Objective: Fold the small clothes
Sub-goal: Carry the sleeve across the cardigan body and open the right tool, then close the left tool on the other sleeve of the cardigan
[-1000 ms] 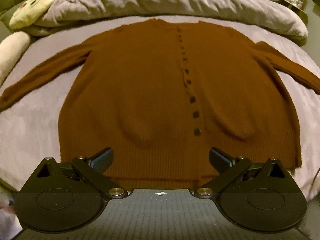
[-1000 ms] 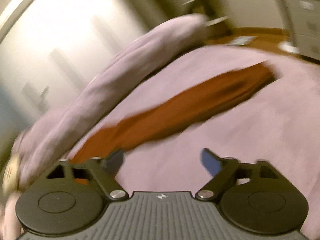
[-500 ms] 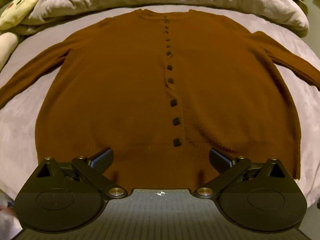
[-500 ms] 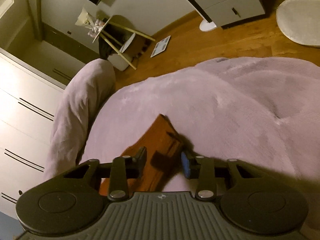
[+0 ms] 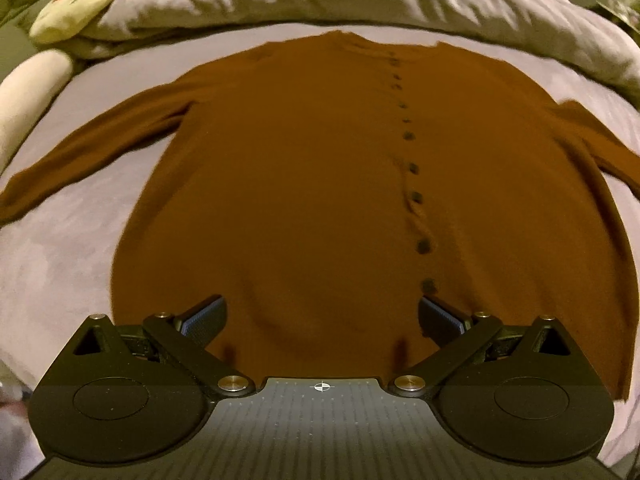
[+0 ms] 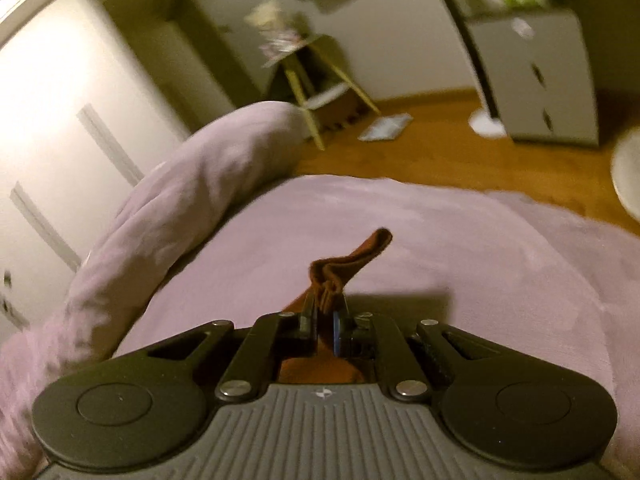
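Since the earlier frame the right gripper (image 6: 325, 312) has clamped shut on the sleeve cuff (image 6: 344, 264), low centre; left gripper (image 5: 322, 316) gapes empty over the cardigan (image 5: 320, 184); a thin pinch may slip when dragged.

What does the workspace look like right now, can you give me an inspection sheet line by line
Surface: lilac bed cover, soft and slightly wrinkled.
Job's things: brown cardigan lying flat, buttoned, sleeves spread; right sleeve cuff lifted and bunched.
Clutter: bunched duvet past the collar; plush toy at the far left.
Grippers: left gripper open over the hem; right gripper shut on the cuff.
Cables: nothing seen.
Surroundings: wooden floor, small stool, drawer unit, white wardrobe doors.
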Tool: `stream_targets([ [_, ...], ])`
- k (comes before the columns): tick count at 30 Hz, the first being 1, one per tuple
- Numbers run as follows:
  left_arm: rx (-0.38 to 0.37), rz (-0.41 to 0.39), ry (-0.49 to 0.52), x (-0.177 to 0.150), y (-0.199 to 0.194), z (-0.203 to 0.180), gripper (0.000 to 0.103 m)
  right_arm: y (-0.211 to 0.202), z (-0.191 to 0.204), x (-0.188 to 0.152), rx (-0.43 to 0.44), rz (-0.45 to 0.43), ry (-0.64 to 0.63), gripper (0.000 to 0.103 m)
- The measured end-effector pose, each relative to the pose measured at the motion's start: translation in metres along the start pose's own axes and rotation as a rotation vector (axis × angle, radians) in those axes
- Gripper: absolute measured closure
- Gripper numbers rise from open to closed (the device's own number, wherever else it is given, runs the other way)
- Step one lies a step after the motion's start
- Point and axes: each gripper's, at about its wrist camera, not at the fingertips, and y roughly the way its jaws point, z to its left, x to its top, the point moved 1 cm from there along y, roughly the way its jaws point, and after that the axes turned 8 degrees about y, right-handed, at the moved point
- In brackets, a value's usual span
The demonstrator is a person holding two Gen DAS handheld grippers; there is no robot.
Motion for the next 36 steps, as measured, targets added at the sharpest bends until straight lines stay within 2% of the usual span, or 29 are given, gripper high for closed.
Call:
stream_targets([
  [5,-0.004,-0.001,-0.063,-0.002,0.003,0.025,0.0,-0.013,0.06,-0.034,0.053,0.015,-0.194,0.097],
  [8,-0.006,-0.009,-0.079,-0.003,0.005,0.035,0.0,-0.018,0.102,-0.065,0.118,0.037,-0.311,0.097],
  [14,0.011,-0.021,-0.092,-0.006,0.004,0.052,0.0,-0.029,0.182,-0.147,0.272,0.128,-0.491,0.097],
  [17,0.012,-0.02,-0.111,-0.005,0.005,0.062,0.0,-0.032,0.208,-0.186,0.304,0.159,-0.578,0.097],
  [19,0.004,-0.026,-0.111,-0.001,0.007,0.065,0.0,-0.031,0.22,-0.208,0.298,0.187,-0.622,0.092],
  [20,-0.001,-0.033,-0.104,0.001,0.007,0.064,0.0,-0.034,0.222,-0.215,0.302,0.217,-0.624,0.083],
  [21,-0.006,-0.041,-0.091,0.005,0.006,0.062,0.0,-0.035,0.22,-0.219,0.318,0.259,-0.607,0.068],
  [23,-0.033,-0.058,-0.065,0.013,0.005,0.053,0.0,-0.039,0.211,-0.218,0.33,0.278,-0.57,0.057],
  [26,-0.16,-0.087,-0.04,0.033,0.006,0.031,0.0,-0.05,0.189,-0.207,0.282,0.237,-0.531,0.057],
  [29,-0.355,-0.11,-0.032,0.062,0.014,-0.004,0.0,-0.053,0.157,-0.195,0.219,0.228,-0.464,0.055],
  [33,-0.569,-0.075,-0.016,0.101,0.041,-0.06,0.0,-0.064,0.117,-0.188,0.135,0.192,-0.449,0.054],
  [34,-0.603,-0.057,-0.011,0.109,0.05,-0.074,0.0,-0.066,0.108,-0.185,0.114,0.176,-0.461,0.054],
  [36,-0.623,-0.025,-0.002,0.119,0.065,-0.098,0.0,-0.07,0.095,-0.182,0.057,0.129,-0.518,0.054],
])
